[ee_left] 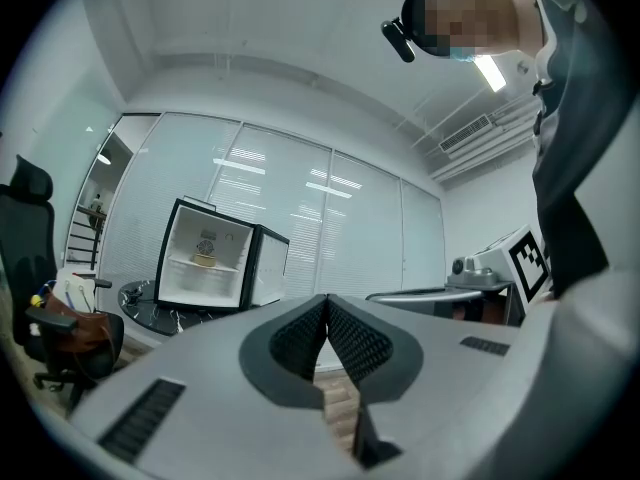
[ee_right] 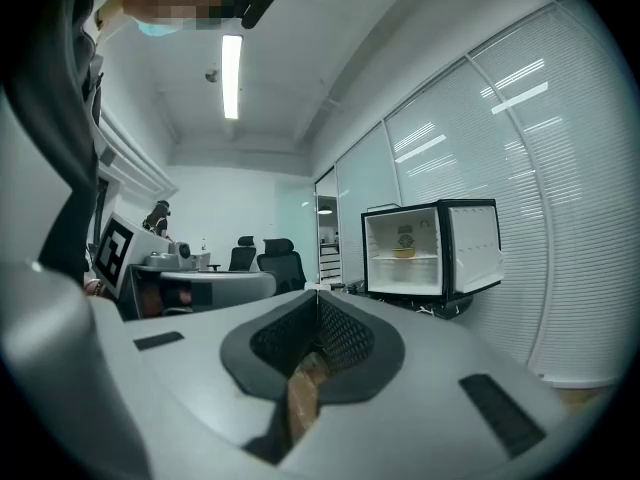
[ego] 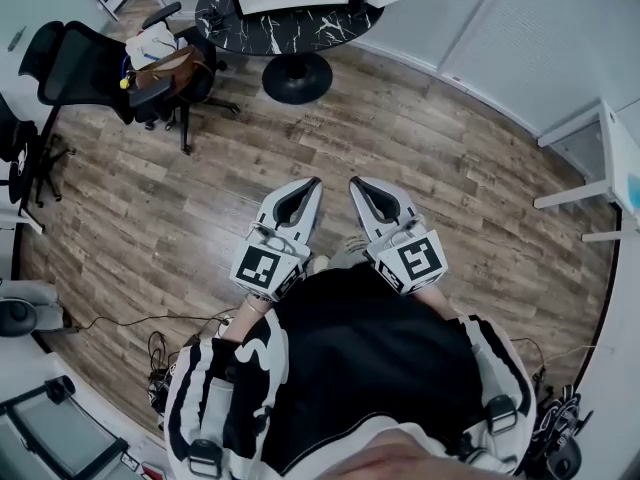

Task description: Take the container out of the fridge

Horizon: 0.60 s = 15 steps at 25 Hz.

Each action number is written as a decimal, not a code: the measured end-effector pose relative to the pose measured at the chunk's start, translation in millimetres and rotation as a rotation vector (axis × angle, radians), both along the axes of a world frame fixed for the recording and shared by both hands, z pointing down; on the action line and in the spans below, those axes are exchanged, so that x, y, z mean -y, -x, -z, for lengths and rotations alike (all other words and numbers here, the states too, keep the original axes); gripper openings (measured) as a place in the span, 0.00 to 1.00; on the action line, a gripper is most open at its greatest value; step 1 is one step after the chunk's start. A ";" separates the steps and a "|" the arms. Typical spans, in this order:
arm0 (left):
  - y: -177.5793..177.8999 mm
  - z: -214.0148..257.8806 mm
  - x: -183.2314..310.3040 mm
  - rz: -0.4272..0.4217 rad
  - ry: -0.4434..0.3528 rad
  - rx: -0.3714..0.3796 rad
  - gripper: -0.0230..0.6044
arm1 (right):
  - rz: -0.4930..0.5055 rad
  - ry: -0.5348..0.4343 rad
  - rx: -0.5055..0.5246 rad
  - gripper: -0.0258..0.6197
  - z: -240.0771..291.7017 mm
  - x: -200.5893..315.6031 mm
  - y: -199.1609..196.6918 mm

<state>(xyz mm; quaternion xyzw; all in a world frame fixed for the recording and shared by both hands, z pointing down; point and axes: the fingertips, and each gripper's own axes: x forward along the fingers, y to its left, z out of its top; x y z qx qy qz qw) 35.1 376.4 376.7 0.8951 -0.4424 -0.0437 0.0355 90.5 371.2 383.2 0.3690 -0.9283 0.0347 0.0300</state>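
Note:
A small black fridge [ee_left: 205, 266] stands with its door open on a round dark marble table [ego: 285, 23] across the room; its white inside also shows in the right gripper view [ee_right: 420, 251]. On its upper shelf sits a small round container [ee_left: 205, 259], also seen as a yellowish container [ee_right: 404, 252]. My left gripper [ego: 316, 182] and right gripper [ego: 353, 182] are held side by side in front of the person's body, far from the fridge, pointing at it. Both are shut with nothing between their jaws.
A black office chair [ego: 75, 63] with a brown bag [ego: 165, 68] stands left of the table. Wooden floor [ego: 420, 158] lies between me and the fridge. A white desk [ego: 615, 173] is at the right, cables [ego: 165, 353] at the lower left.

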 end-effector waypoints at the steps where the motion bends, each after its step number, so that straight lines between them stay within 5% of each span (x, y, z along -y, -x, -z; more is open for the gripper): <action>1: 0.3 0.2 0.9 -0.005 -0.004 0.000 0.05 | -0.003 0.004 0.002 0.06 0.5 0.7 0.1; 15: 5.2 -4.2 21.3 0.000 0.008 -0.006 0.05 | -0.014 -0.007 -0.010 0.06 -1.7 20.1 1.8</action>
